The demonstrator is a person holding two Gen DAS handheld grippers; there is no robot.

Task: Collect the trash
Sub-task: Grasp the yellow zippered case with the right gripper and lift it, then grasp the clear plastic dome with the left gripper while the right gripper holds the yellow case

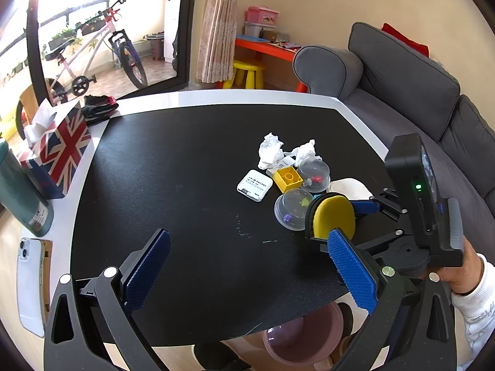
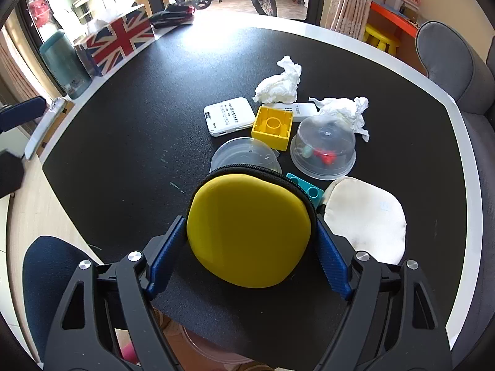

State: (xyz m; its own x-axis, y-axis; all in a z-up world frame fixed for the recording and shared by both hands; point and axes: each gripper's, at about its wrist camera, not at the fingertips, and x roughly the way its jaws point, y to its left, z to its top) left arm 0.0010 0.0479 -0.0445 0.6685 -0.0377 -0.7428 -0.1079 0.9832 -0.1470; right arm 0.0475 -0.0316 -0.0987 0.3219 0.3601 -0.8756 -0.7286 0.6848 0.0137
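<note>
Right now the right gripper [image 2: 251,241] has its fingers [image 2: 165,255] pinching a yellow zip case [image 2: 247,232] near the worktop's [image 1: 185,170] front edge. Left gripper [image 1: 247,275] hovers, fingers spread. 2 crumpled tissues [image 2: 280,83] lie beyond.

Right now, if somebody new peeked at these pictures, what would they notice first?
Probably the round yellow pouch, right up close between the right gripper fingers. Behind it on the black table sits a little pile: a yellow block, clear plastic domes and crumpled tissues. A flag-patterned box stands at the far left edge.
</note>
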